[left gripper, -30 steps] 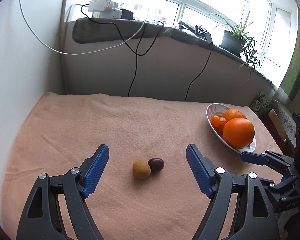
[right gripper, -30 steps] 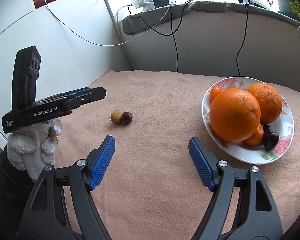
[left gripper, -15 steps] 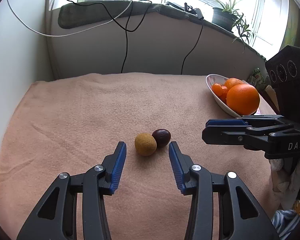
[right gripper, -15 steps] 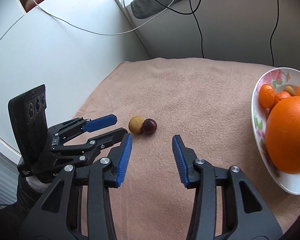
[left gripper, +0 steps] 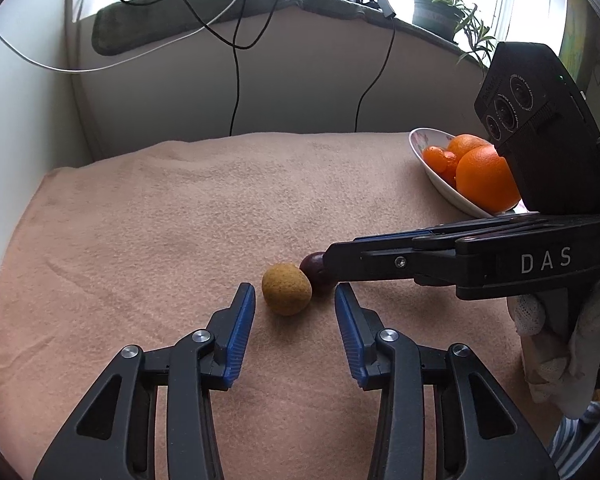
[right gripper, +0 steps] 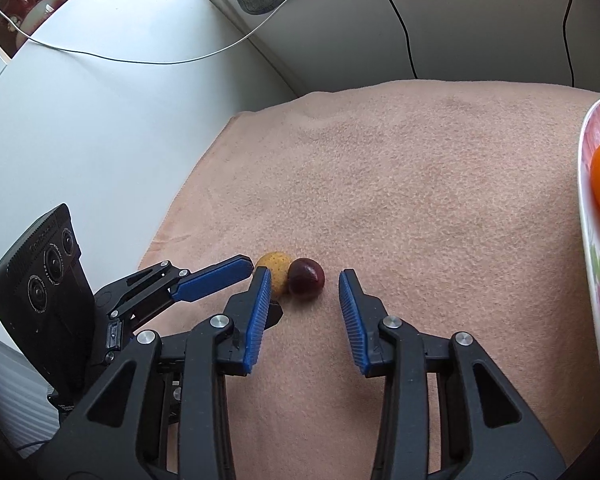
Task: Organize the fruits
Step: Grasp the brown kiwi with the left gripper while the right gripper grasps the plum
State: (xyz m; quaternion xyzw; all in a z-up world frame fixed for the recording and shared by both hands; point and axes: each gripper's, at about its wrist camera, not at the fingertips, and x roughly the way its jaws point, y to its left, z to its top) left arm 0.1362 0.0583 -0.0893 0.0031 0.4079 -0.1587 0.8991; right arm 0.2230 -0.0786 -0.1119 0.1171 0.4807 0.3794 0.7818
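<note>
Fruits [left gripper: 287, 289] on peach blanket [left gripper: 180, 220]

**Readable lettering: one word and one stray letter**

In the left wrist view, the white capitals "DAS" stand on the black side of the right gripper [left gripper: 332, 264], on the body behind its fingers. On the black camera housing [left gripper: 540, 136] mounted above that gripper, a single white "G" shows at the right edge, the rest cut off. Small print beside the housing's lenses is too blurred to read in either view.
</note>
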